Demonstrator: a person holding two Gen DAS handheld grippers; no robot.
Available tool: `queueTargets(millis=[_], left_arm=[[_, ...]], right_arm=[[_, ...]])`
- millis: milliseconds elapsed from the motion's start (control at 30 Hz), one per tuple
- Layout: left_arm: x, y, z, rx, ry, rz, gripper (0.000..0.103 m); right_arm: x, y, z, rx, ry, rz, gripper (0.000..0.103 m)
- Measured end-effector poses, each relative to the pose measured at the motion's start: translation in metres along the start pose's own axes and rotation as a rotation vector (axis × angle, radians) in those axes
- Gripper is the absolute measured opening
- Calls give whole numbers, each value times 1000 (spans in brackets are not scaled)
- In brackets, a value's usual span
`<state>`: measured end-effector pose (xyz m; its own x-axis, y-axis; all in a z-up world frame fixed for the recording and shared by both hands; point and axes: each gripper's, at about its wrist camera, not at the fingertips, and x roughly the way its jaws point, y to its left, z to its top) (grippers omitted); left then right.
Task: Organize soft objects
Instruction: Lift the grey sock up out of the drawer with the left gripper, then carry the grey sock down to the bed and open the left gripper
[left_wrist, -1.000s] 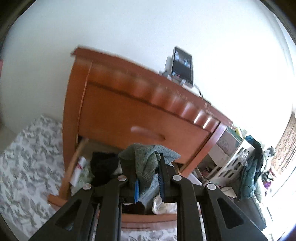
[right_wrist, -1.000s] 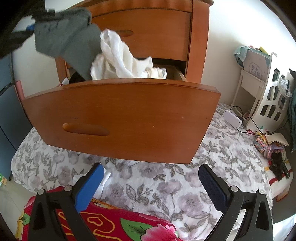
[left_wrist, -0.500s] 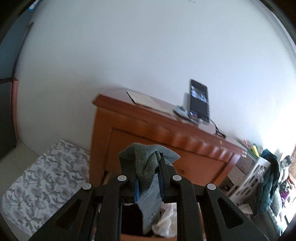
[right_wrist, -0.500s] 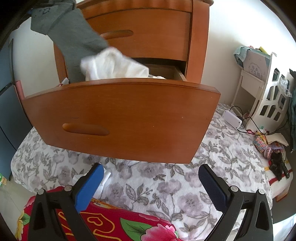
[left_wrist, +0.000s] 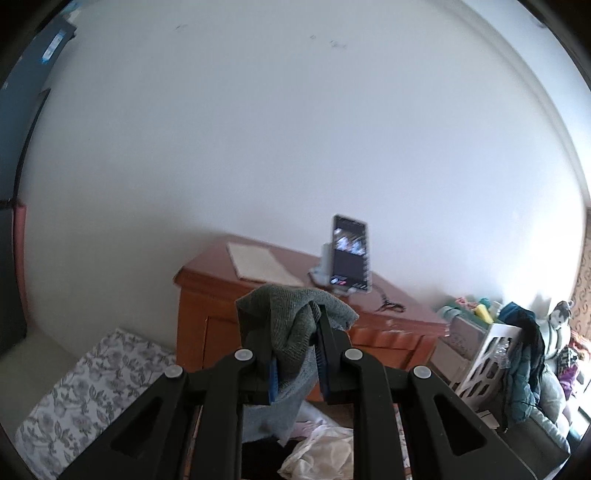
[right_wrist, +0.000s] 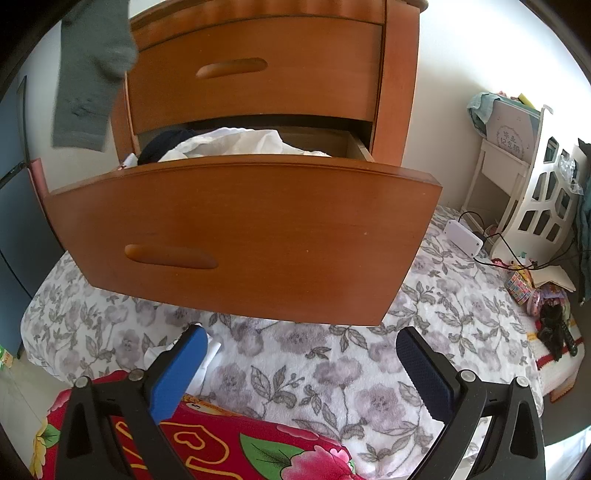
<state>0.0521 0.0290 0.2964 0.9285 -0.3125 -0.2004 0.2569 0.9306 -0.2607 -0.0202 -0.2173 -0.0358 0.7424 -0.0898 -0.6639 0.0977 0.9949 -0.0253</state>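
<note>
While your left gripper (left_wrist: 295, 354) is clamped on the grey cloth (left_wrist: 295, 325), it hangs above the open drawer (right_wrist: 243, 236). Seen from your right wrist, your right gripper (right_wrist: 301, 373) stands wide apart over the flowered bedspread (right_wrist: 332, 369), holding nothing.

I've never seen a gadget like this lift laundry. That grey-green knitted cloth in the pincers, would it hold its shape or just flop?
Probably floppy: the grey-green cloth drapes over the left gripper and hangs limp in the right wrist view. Likely light, since a narrow pinch holds it. Its knit probably resists slipping.
</note>
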Motion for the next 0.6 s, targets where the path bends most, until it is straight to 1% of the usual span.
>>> queueTargets(millis=[167, 267, 333, 467, 600], left_arm=[[-28, -18, 6, 49, -34, -48, 17], [-38, -28, 3, 87, -34, -71, 17], [-43, -33, -4, 111, -21, -87, 17], [-43, -44, -26, 156, 41, -114, 17], [-42, -52, -46, 196, 94, -123, 17]], right_arm=[[-1, -1, 0, 3, -3, 1, 103], [-1, -1, 0, 4, -5, 0, 103], [-2, -1, 0, 3, -7, 0, 103], [-2, -1, 0, 3, -8, -1, 103], [-2, -1, 0, 3, -7, -1, 103]])
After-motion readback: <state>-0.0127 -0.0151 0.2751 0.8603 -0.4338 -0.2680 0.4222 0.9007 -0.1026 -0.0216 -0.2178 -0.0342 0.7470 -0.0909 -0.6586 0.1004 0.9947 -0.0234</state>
